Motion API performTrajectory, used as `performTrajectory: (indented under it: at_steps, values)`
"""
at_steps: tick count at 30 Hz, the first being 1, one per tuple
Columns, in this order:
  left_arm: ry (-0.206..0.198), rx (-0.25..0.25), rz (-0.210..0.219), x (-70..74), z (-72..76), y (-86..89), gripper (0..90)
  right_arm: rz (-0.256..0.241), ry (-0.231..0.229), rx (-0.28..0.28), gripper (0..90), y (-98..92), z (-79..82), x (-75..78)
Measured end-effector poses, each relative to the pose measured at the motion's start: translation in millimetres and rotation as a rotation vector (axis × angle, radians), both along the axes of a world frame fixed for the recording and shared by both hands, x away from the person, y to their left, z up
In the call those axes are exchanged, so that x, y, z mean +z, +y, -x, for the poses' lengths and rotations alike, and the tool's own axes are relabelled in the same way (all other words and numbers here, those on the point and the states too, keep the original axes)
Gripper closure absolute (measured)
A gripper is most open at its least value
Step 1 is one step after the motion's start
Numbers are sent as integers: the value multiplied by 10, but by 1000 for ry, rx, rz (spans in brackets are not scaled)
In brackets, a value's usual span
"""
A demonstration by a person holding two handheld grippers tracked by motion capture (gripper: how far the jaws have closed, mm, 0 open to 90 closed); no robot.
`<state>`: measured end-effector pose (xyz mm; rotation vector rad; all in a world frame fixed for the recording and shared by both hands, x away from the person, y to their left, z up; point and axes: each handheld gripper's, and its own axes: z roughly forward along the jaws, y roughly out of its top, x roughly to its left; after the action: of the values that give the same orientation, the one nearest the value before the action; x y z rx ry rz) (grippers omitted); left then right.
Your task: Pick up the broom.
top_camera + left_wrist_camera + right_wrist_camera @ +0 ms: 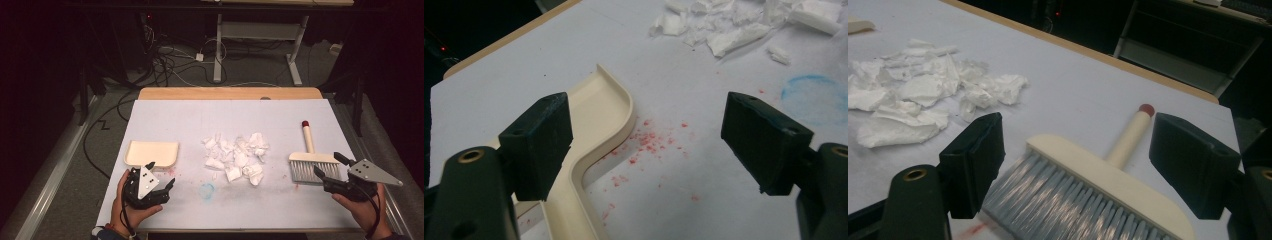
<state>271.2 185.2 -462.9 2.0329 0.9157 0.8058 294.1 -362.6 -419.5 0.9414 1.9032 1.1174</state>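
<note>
The desk (150, 107) carried a smooth white sheet with a wooden edge showing at the far side. The left claw (162, 176) stood wide, holding nothing, its blocky black jaws poised over the near rim of the dustpan (151, 153), a cream plastic tray with rounded corners and a low raised lip. Red specks (646, 142) were scattered on the sheet beside the pan, and a faint blue ring (814, 97) was smudged farther off. A loose heap of crumpled white paper scraps (237, 156) lay mid-desk, between pan and brush. The right claw (330, 167) also gaped wide and empty, just at the brush (312, 162): a flat cream head with stiff grey bristles, a round pale handle and a red tip, lying flat at the right.
</note>
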Motion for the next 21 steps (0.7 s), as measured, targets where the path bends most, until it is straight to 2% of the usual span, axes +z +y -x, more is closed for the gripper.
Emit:
performTrajectory:
  at_steps: [3,10,13,17,21]
  values:
    - [4,13,5,0,-14,25,194,23,3,-12,239,16,-6,-7]
    - [12,20,6,1,-13,37,192,29,9,-8,239,42,-8,-9]
    - [12,15,-7,-5,4,43,192,41,-1,2,240,55,-20,1]
    - [24,32,-6,-9,19,67,192,53,-3,5,243,84,-23,-7]
    - [18,33,-9,-5,52,72,192,61,-7,13,246,113,-36,-5]
